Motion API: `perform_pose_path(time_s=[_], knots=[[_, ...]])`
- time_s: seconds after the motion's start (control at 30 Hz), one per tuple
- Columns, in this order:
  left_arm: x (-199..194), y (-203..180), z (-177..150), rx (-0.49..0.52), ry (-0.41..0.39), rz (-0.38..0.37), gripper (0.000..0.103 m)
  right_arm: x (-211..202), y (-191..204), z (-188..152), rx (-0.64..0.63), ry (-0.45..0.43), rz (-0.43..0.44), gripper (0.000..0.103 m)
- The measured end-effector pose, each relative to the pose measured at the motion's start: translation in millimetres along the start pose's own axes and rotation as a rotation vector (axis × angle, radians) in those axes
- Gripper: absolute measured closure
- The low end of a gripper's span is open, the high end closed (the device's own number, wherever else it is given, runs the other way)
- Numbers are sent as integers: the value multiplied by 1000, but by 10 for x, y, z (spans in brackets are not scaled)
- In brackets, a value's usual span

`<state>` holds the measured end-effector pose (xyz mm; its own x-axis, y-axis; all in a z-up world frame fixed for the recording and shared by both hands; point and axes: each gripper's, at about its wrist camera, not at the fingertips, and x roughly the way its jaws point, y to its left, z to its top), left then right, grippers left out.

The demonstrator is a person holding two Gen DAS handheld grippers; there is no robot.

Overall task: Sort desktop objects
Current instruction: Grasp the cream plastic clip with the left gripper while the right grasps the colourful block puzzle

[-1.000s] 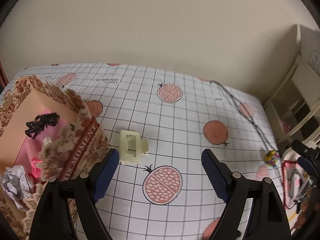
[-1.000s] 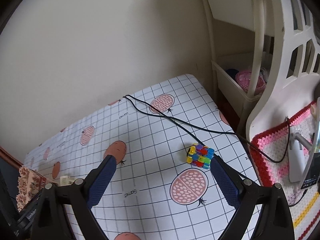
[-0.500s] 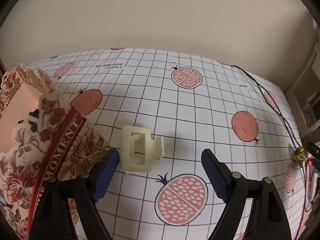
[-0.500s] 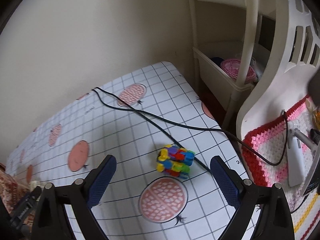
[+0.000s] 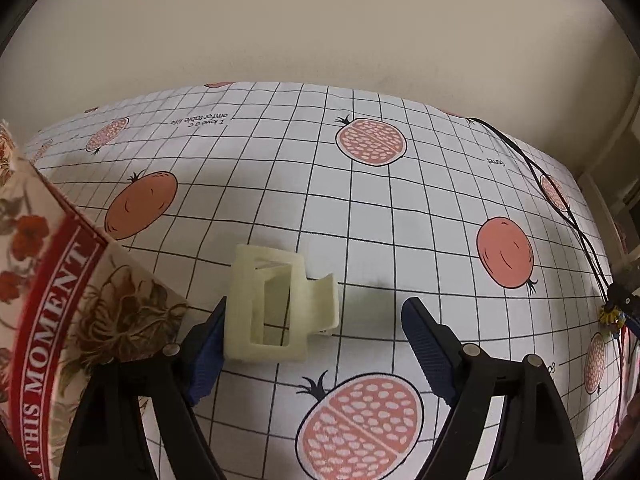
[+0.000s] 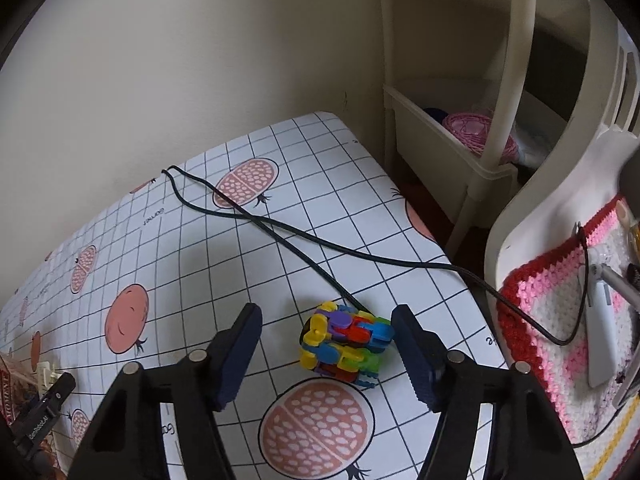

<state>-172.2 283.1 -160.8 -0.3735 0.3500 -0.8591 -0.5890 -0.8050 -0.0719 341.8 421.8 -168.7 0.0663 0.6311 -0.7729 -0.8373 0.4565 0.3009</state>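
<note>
A cream hair claw clip (image 5: 276,308) lies on the pomegranate-print tablecloth (image 5: 360,208). It sits between the fingers of my left gripper (image 5: 316,340), close against the left pad (image 5: 208,344) and far from the right one. That gripper is open. A multicoloured block cube (image 6: 346,344) rests on the cloth between the fingers of my right gripper (image 6: 328,352), whose jaws are closing. Its right pad (image 6: 416,356) is at the cube's side, while the left pad (image 6: 240,352) still stands apart.
A floral cardboard box (image 5: 52,300) stands hard by the left gripper's left side. A black cable (image 6: 280,232) crosses the cloth and runs behind the cube to a chair with a crochet cushion (image 6: 560,320). A cream shelf holding a pink basket (image 6: 476,132) stands past the table's right edge.
Both grippers have come down closer to the cloth. The clip now lies between the left fingers. The right jaws have narrowed around the cube.
</note>
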Motion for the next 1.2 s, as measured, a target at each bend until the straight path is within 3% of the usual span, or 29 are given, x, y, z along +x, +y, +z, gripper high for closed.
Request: perform_pose_path(time_s=[0.23,0.4,0.7,1.2], knots=[[2,54,67,-5,-19,8,41,48,6,-7,-4,11,-14,53],[0,68,78,15,-34,39,55,49,26,-22,-3,10,-18,53],[-12,69,62,16,-32,19,55,-50,61,-20,-6,-5,-1,58],[-144,57,-107,12,31,-12,55,-47,125,-132,-43,38,2,55]])
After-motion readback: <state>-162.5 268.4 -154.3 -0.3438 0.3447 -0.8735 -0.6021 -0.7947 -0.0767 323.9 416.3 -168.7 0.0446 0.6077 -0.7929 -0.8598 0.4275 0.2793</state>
